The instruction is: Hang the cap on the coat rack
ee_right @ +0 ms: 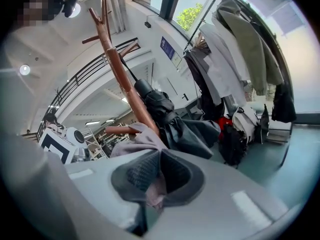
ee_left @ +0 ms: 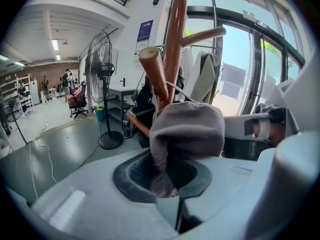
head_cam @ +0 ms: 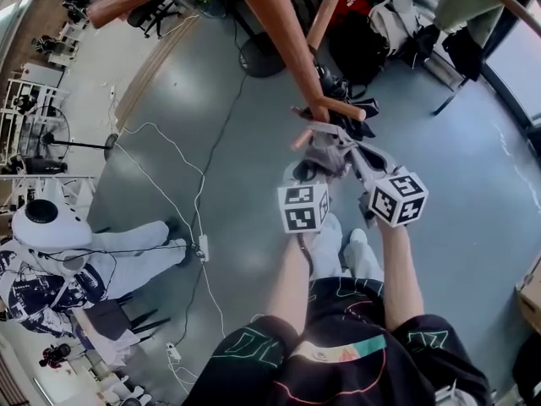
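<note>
Now left tongs (ee_left: 165, 180), right tongs (ee_right: 152, 193) pinch cap (ee_left: 189, 129).

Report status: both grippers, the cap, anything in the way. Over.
Left gripper shut on cap. Right gripper shut on it too. Cap at coat rack peg, not seen hooked. Dark clothing hangs close behind.

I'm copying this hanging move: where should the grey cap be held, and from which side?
Pinch the cap by its soft fabric at two spots, as the left hand-held gripper and right hand-held gripper do, from the side facing away from the coat rack: the limp crown sags, so two holds should keep it spread.
</note>
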